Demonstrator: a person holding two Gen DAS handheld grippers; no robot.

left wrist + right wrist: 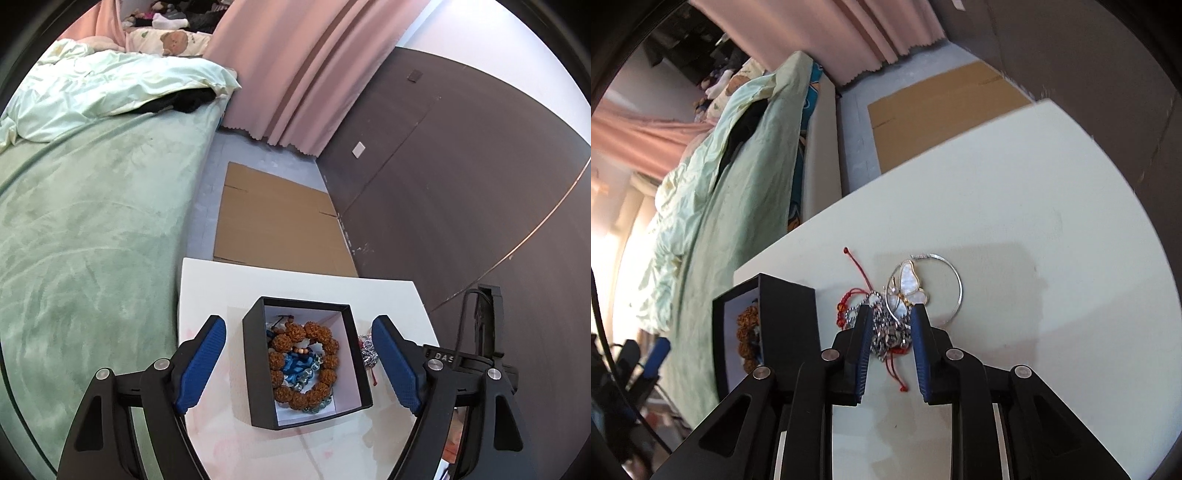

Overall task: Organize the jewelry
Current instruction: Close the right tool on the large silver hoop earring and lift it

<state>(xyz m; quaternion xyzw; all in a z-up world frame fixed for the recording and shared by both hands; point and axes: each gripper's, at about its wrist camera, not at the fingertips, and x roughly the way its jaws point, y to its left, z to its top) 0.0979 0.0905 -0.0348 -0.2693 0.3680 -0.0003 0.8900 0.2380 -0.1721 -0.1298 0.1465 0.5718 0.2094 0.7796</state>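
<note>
A white table (207,280) carries a black box (258,369) holding a brown bead bracelet (295,332). The left gripper (299,328) straddles the box, jaws wide, untouching. Right of the box lies a jewelry pile (886,328); the right gripper (889,314) brackets it with narrow, parted jaws.

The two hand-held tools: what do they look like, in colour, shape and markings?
Both the left tool and the right tool have black angular link arms with round silver pivot pins and blue textured pads on the fingers. In the left view, the right tool's black body shows white letters "DAS" and a thin black cable.
</note>
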